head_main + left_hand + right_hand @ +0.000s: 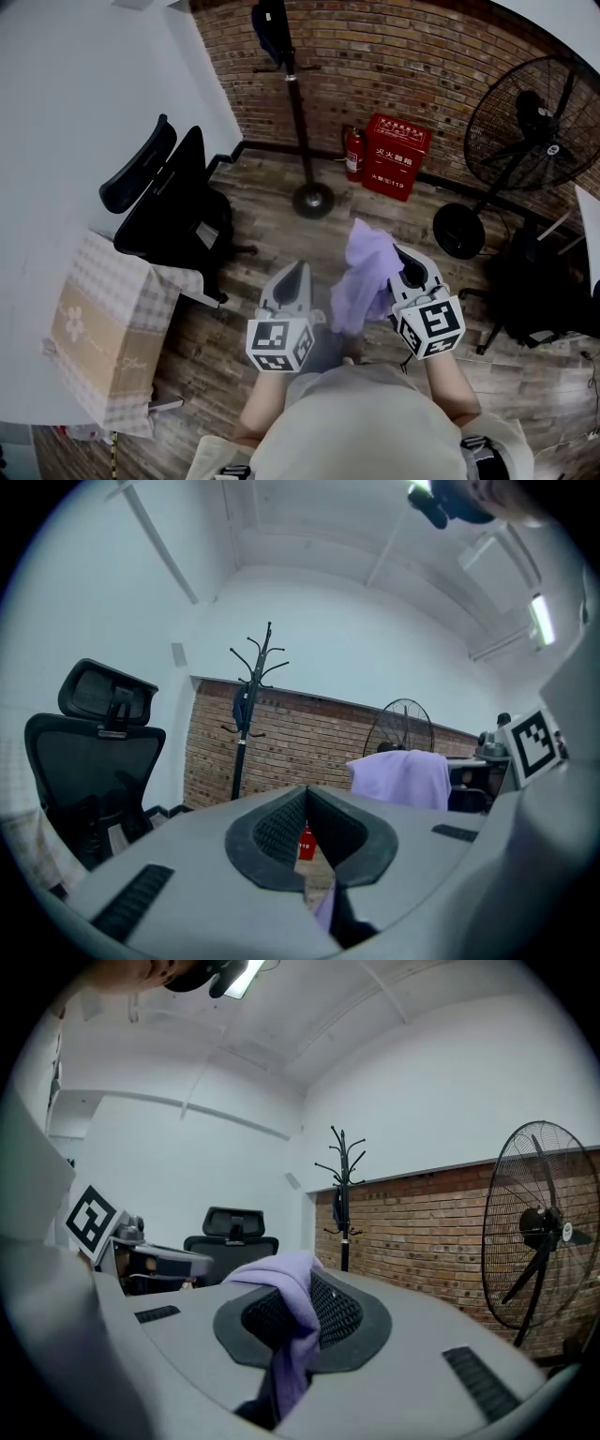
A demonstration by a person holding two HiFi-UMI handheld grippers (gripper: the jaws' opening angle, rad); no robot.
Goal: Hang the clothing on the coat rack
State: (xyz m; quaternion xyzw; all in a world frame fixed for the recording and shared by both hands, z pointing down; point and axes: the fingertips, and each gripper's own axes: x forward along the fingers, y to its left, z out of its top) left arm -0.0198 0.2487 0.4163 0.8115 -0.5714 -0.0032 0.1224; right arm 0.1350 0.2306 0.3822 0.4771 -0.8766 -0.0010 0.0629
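Lilac garment (286, 1274) is sitting pinched between the jaws of the right gripper (309, 1290), which are clamping down on a fold of it. The loose cloth is draping over the jaw tips and trailing down the gap behind them. In the head view the garment (367, 272) is hanging in a bunch from the right gripper (408, 267), on the near side of the coat rack (298, 112) and well short of it.

Left gripper (307, 794) is carrying nothing. Its jaws are meeting at the tips, and only floor and a red box are showing through the slit behind them. It is pointing toward the coat rack's base (312, 200), just beside the garment's lower edge.

A dark item (270, 28) is hanging high on the rack. A fire extinguisher (353, 155) and the red box (396, 157) are standing right of the rack against the brick wall (412, 56). A large floor fan (534, 122) is standing farther right again. A black office chair (169, 202) is standing left of the rack, on the wood floor (272, 234).
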